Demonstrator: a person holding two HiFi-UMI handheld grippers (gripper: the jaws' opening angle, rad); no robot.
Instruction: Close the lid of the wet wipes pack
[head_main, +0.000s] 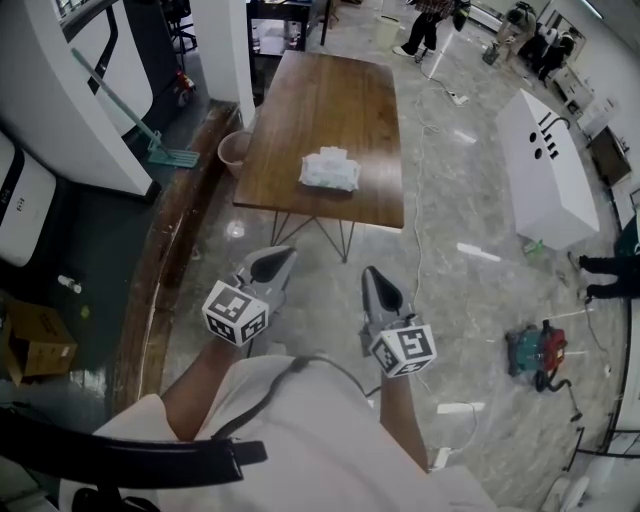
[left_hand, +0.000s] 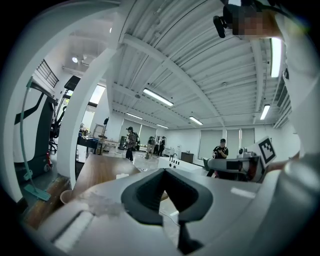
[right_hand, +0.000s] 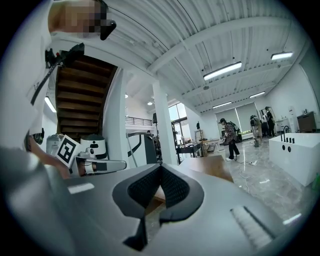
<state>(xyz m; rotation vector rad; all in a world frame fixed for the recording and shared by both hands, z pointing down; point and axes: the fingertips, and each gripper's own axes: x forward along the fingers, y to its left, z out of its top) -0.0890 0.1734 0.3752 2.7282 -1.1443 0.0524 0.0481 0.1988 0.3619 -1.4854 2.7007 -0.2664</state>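
Wipes pack lies toward the bench's near edge, well apart from the left tool and right tool, both closed on nothing, so the approach seems not yet begun; next, carry one tool over the lid.

Ceiling strip lights glow brightly; fisheye edges darken.

Smooth brown wood with a soft sheen on the table, over thin dark metal legs; crinkled, slightly glossy white plastic film on the wet wipes pack. Polished, reflective grey stone-look finish on the floor. Matt grey moulded plastic on the left gripper and right gripper, with dark, finely ribbed matt pads inside.
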